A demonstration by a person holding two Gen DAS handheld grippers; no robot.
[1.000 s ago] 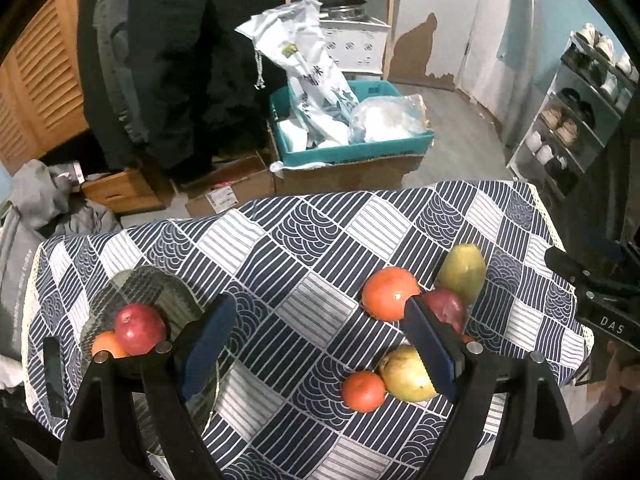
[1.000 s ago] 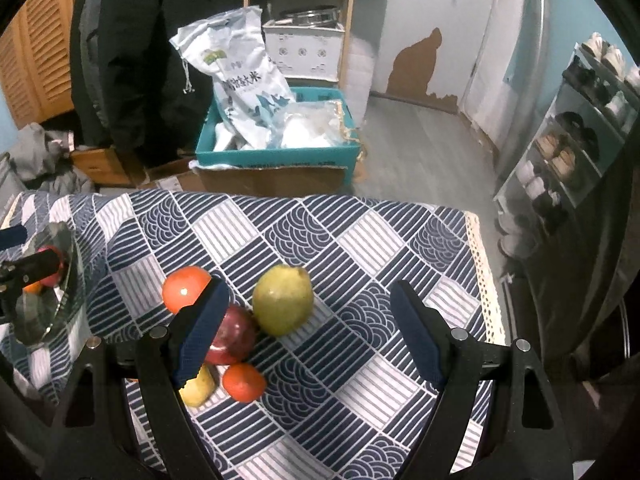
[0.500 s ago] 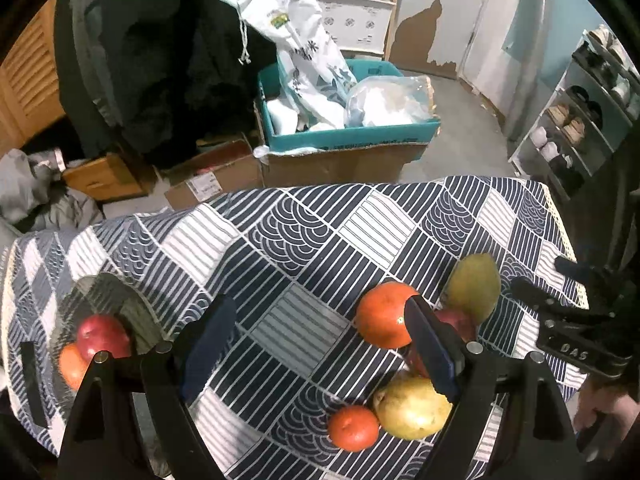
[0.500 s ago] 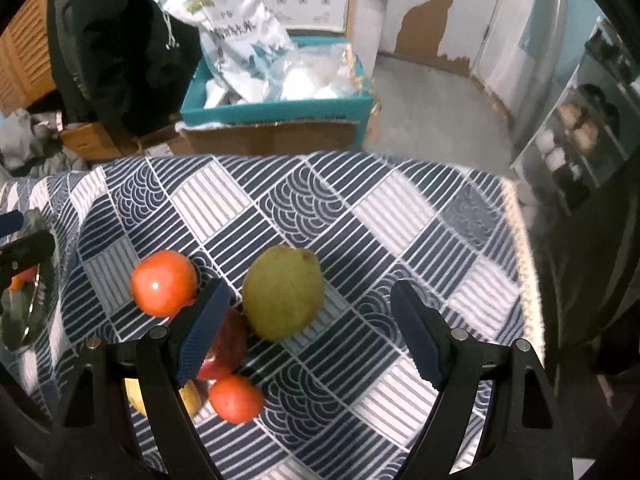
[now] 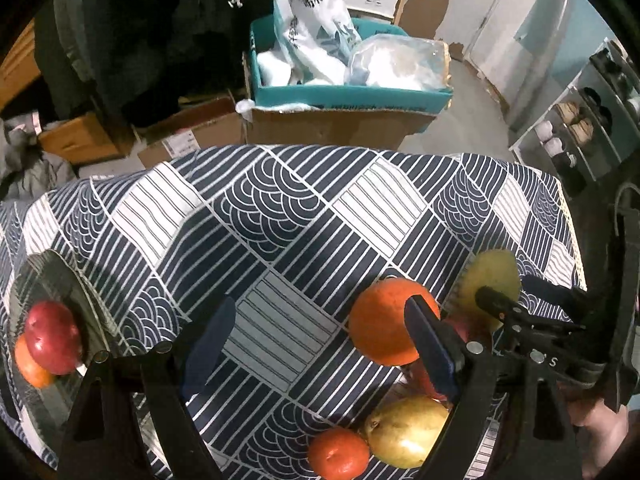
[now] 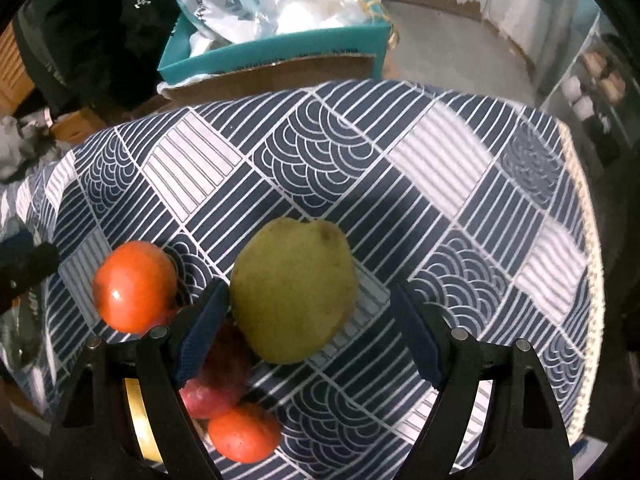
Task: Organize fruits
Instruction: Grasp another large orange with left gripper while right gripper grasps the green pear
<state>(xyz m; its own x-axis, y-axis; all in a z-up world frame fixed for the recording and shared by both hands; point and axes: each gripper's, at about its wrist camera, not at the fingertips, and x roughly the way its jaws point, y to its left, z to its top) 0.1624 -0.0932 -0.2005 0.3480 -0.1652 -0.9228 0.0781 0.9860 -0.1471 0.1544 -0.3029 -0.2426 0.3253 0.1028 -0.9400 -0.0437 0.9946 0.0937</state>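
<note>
Loose fruit lies on the patterned tablecloth (image 5: 280, 216): a big orange (image 5: 388, 322), a green pear (image 5: 492, 284), a yellow pear (image 5: 408, 432) and a small tangerine (image 5: 338, 452). My left gripper (image 5: 320, 344) hangs open over bare cloth, its right pad in front of the orange. A glass bowl (image 5: 60, 276) at the left holds a red apple (image 5: 54, 342) and an orange. My right gripper (image 6: 310, 336) is open with the green pear (image 6: 294, 288) between its jaws, near the left pad. Left of it lie the orange (image 6: 134, 292), a red apple (image 6: 216, 376) and the tangerine (image 6: 244, 432).
Beyond the table's far edge stand a teal box (image 5: 344, 96) with white bags on a cardboard carton (image 5: 332, 128), more cartons and dark hanging clothes. A shoe rack (image 5: 580, 120) stands at the right. The table's right edge (image 6: 580, 184) lies close to the fruit.
Both grippers have sunk towards the table and the fruit looms larger. The green pear now sits between the right gripper's jaws. Neither opening has changed.
</note>
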